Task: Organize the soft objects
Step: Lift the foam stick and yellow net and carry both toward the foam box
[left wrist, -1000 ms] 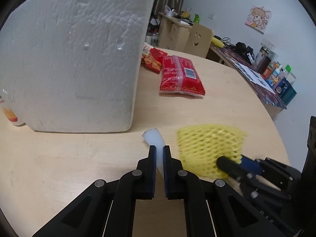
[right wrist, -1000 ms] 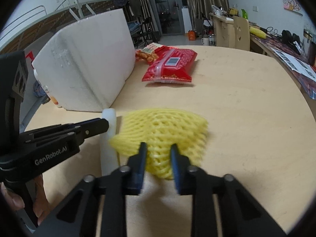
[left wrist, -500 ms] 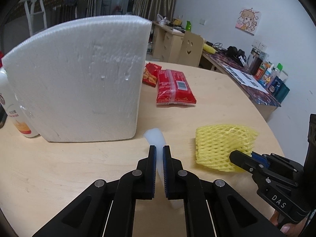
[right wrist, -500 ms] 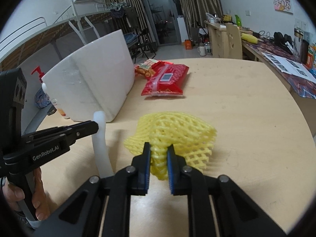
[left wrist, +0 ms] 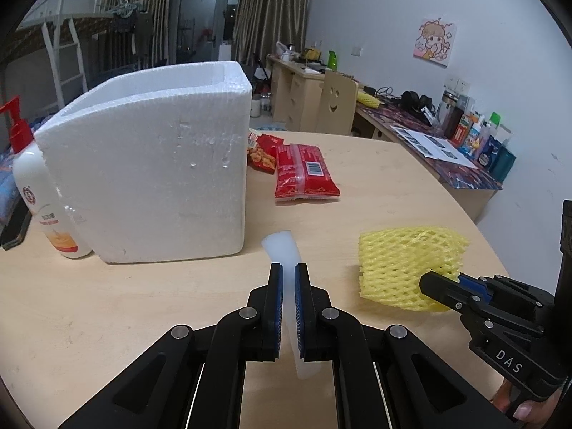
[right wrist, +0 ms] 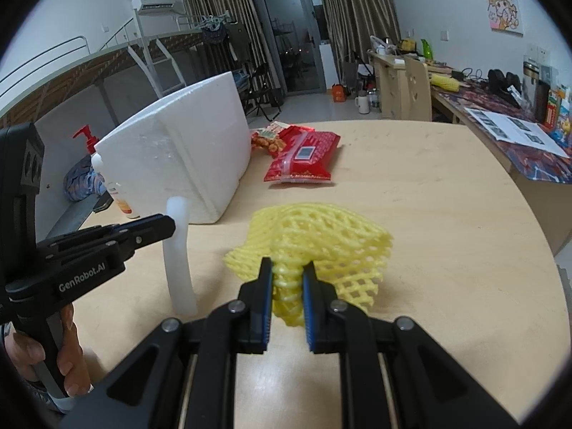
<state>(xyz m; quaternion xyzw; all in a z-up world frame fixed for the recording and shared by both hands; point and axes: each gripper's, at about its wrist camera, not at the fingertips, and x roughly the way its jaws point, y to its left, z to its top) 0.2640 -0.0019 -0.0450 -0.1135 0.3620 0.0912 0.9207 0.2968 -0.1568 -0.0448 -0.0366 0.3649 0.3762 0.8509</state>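
1. Wooden surface (left wrist: pixel 375 186) carries a white foam box (left wrist: pixel 150 178), with a red snack bag (left wrist: pixel 304 175) beside it.
2. Yellow foam net (right wrist: pixel 314 243) is bunched between the right gripper (right wrist: pixel 286 279) fingers, which are clamped on its near edge.
3. White foam strip (left wrist: pixel 284 254) stands upright, pinched between the left gripper (left wrist: pixel 289 286) fingers, near the box.

Foam box (left wrist: pixel 153 178) interior hidden behind its wall. Bottle (left wrist: pixel 39 193) partly behind box; label too small to read. Net (left wrist: pixel 404 264) near corner covered by right gripper (left wrist: pixel 438 284). Strip (left wrist: pixel 282 250) middle hidden between left gripper (left wrist: pixel 289 286) pads. Far desk items indistinct.
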